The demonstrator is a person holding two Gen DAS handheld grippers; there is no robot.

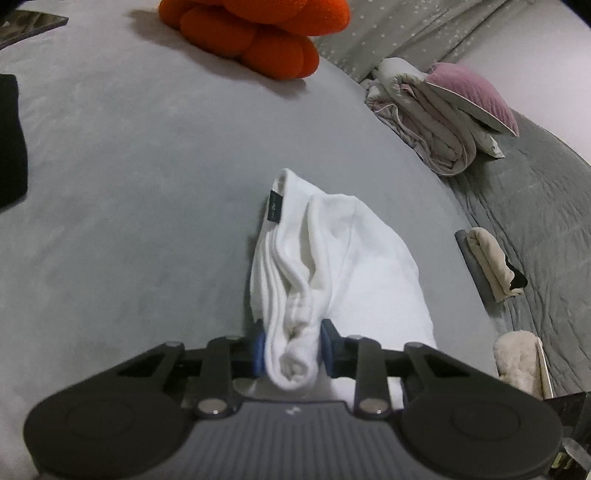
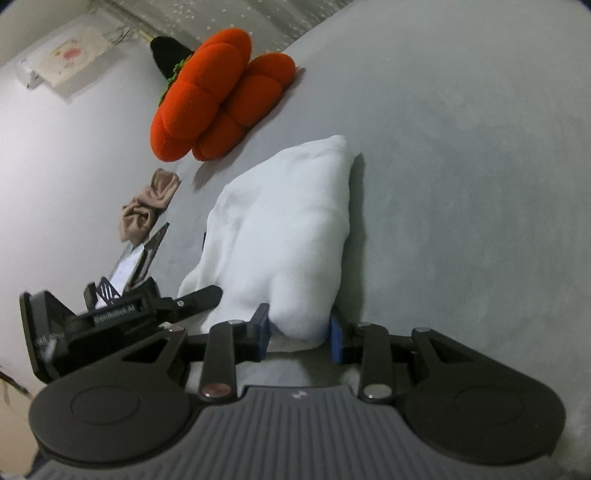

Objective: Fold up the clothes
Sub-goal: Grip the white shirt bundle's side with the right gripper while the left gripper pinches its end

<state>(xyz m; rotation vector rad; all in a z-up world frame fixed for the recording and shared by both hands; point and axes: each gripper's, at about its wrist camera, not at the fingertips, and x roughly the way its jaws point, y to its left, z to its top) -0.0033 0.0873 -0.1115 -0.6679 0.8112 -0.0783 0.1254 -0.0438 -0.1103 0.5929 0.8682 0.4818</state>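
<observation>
The white garment (image 1: 332, 258) lies bunched on the grey bed (image 1: 129, 184), the orange pumpkin cushion (image 1: 255, 33) at twelve o'clock. The left gripper (image 1: 293, 349) is clenched on its rolled hem. The right gripper (image 2: 301, 330) straddles another edge; I cannot tell whether it pinches. It looks soft, light and floppy: grip the seams.

The grey bed cover (image 1: 129, 206) lies bare and wide to the left of the bunched white cloth garment (image 1: 332, 258), giving open passage there. Toward the far edge sits a plump orange pumpkin-shaped cushion (image 1: 255, 33). Along the right edge, a folded pale quilt with a mauve pillow (image 1: 443, 114) and a small folded beige cloth (image 1: 491, 262) crowd the margin. A black fabric piece (image 1: 11, 140) occupies the left edge.
</observation>
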